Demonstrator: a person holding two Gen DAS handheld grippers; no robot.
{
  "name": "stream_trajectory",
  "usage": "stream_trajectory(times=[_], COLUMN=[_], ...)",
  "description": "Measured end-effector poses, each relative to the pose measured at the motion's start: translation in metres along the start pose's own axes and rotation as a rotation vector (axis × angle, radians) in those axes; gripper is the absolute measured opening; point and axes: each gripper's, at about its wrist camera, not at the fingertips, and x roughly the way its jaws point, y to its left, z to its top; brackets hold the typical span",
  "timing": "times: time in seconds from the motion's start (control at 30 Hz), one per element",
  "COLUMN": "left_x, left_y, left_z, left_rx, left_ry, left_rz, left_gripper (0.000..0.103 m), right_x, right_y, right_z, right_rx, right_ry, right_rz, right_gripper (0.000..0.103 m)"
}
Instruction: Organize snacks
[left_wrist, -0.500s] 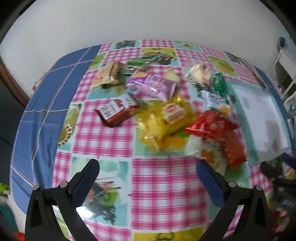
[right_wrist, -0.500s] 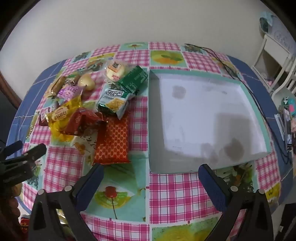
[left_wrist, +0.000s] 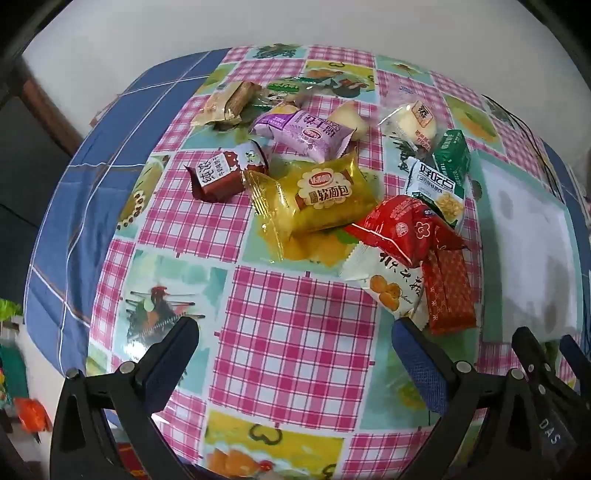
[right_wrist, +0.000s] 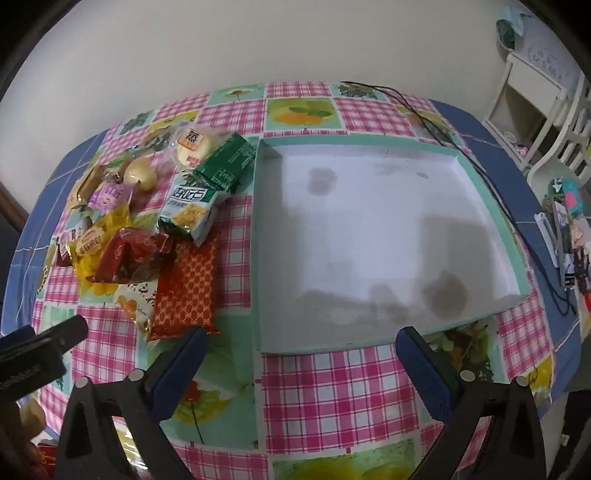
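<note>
The left hand-held gripper hovers wide open and empty above the desk's checked pink oilcloth, short of the heap of wrapped snacks. In that heap, the glossy yellow bread packet overlaps the crinkled red foil packet, which lies across the orange patterned bar. Risk: a grasp on any overlapped wrapper may drag its neighbours or slip. The right hand-held gripper, equally wide and empty, faces the shallow teal-rimmed white tray, which holds nothing.
</note>
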Motion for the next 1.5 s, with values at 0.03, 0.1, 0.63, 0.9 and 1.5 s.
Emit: stream_trajectory(times=[0.03, 0.1, 0.63, 0.9, 1.5], left_x=[-0.001, -0.006, -0.006, 0.001, 0.003], left_y=[0.002, 0.003, -0.028, -0.035, -0.028], left_z=[-0.002, -0.004, 0.011, 0.011, 0.013], left_rx=[-0.001, -0.013, 0.075, 0.076, 0.026], left_ry=[-0.013, -0.035, -0.112, -0.093, -0.074], left_rz=[-0.001, 0.029, 0.142, 0.111, 0.104], left_gripper=[0.103, 0.103, 0.103, 0.103, 0.103], right_x=[0.000, -0.001, 0.011, 0.019, 0.033], right_y=[0.000, -0.001, -0.002, 0.001, 0.008], right_z=[-0.001, 0.000, 0.005, 0.009, 0.011], right_rx=[-0.005, -0.008, -0.001, -0.007, -0.014], right_ry=[-0.007, -0.007, 0.016, 0.031, 0.060], right_rz=[-0.003, -0.009, -0.022, -0.049, -0.074], right_gripper=[0.103, 0.103, 0.103, 0.103, 0.103])
